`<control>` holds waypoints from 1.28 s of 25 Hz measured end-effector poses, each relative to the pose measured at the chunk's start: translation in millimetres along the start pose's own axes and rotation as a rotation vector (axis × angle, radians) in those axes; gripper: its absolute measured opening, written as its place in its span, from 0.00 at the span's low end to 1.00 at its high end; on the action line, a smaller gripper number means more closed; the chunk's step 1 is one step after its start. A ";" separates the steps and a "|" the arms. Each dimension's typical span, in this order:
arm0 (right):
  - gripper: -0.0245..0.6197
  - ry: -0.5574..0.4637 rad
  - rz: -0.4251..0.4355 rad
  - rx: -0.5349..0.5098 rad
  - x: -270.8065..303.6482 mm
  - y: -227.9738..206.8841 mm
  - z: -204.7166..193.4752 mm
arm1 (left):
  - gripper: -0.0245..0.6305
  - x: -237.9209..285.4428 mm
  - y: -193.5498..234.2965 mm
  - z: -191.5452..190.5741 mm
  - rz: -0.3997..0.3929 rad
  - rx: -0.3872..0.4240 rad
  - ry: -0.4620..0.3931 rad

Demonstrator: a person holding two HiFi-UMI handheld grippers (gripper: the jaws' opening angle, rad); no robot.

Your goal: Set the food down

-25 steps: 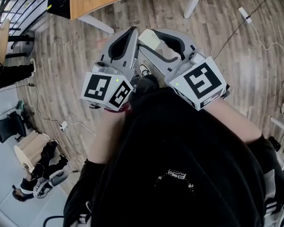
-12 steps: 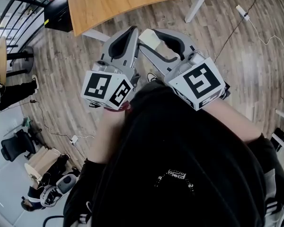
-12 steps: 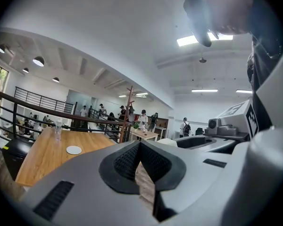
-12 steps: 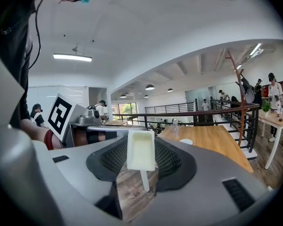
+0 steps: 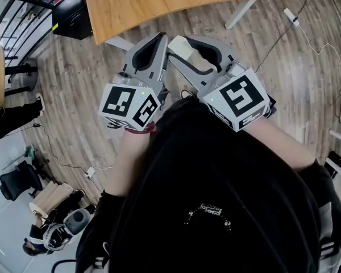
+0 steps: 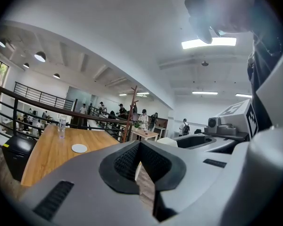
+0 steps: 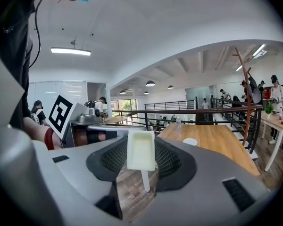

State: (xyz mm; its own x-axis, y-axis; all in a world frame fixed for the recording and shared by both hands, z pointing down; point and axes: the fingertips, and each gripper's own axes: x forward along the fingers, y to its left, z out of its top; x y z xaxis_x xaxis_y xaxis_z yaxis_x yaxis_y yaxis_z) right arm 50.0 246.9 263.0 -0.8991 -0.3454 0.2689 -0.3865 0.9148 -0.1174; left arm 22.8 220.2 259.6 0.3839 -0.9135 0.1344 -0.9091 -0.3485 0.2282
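Note:
My right gripper is shut on a pale cream ice pop, whose white stick points down between the jaws. It is held in the air above the wooden floor. Just to its left, my left gripper is shut with nothing in it, its tips touching. Ahead stands a wooden table. A small white disc and a clear glass are on it.
A black cabinet stands left of the table beside a dark railing. Cables and a power strip lie on the floor at right. A person and an office chair are at far left.
The table has slid further into the head view, showing more of its top. Both grippers keep the same pose, the ice pop still held in the right one.

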 end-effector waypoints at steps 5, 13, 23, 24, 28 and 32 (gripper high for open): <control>0.32 0.013 0.025 -0.006 24.0 7.5 5.7 | 0.04 -6.6 24.4 1.5 0.019 -0.026 -0.017; 0.32 0.018 0.055 -0.026 51.4 0.5 8.3 | 0.04 -3.7 54.0 6.9 0.051 -0.050 -0.034; 0.32 0.017 0.068 -0.017 80.8 -43.3 21.5 | 0.04 41.9 82.9 17.4 0.065 -0.036 -0.025; 0.32 0.022 0.065 -0.017 84.5 -51.4 21.6 | 0.04 49.5 86.7 18.1 0.065 -0.036 -0.021; 0.32 0.024 0.068 -0.014 112.8 -83.6 29.0 | 0.04 81.7 115.0 23.7 0.074 -0.034 -0.007; 0.32 0.015 0.081 -0.011 133.1 -115.6 42.1 | 0.04 114.5 135.4 35.4 0.086 -0.028 -0.008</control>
State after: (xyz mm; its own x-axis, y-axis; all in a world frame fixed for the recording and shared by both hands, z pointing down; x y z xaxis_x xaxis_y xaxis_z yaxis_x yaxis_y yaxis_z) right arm -33.6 86.3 272.1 -0.9241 -0.2673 0.2731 -0.3104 0.9419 -0.1285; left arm -62.1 61.0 271.8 0.3029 -0.9415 0.1475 -0.9339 -0.2623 0.2430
